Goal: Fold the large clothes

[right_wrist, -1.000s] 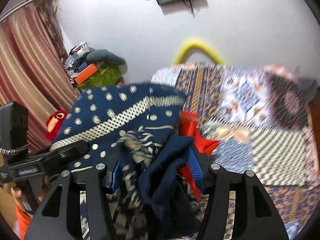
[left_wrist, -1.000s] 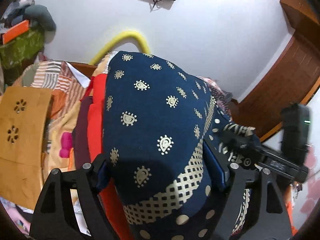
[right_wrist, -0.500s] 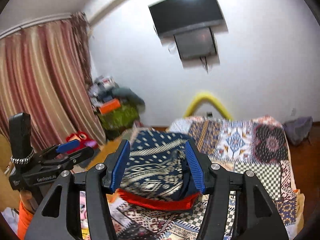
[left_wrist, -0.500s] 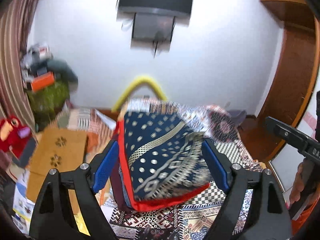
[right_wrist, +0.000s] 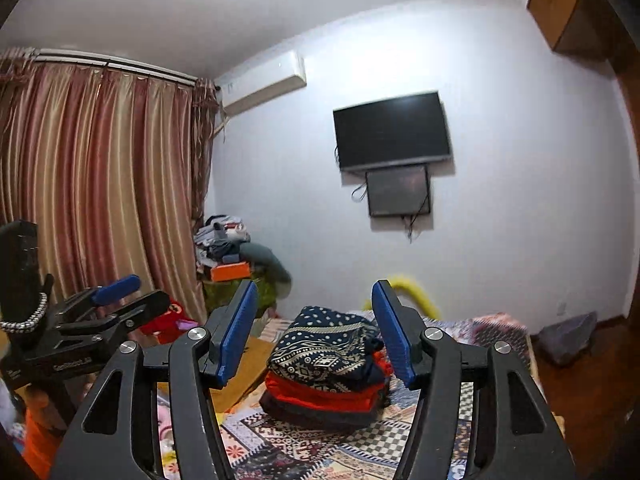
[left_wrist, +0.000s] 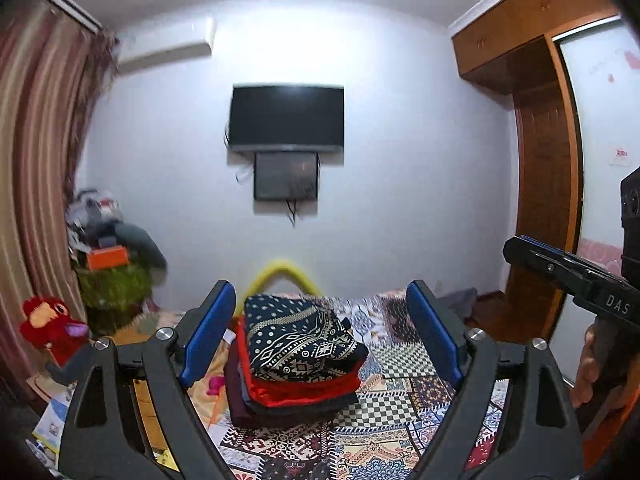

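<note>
Basically done: navy patterned cloth [left_wrist: 298, 340] lies folded on top of a stack of folded clothes [left_wrist: 294, 394], red layer and darker ones under it, on the patchwork bedspread [left_wrist: 404, 412] toward its left edge and far end. Both grippers empty and clear of it. Left gripper [left_wrist: 322, 340] spread wide, stack framed between its blue pads, straight ahead and below, well apart. Right gripper [right_wrist: 316, 334] also spread, stack ahead, slightly right of centre between the pads. Neither looks clearly nearer; the left lines up more squarely. Folded cloth's long axis seems to run away from the cameras toward the far wall, hard to be sure. Judgement: fold complete, any next reach goes forward and down. Cardboard [right_wrist: 244, 364] sits left of stack, TV [left_wrist: 287, 117] on wall.
</note>
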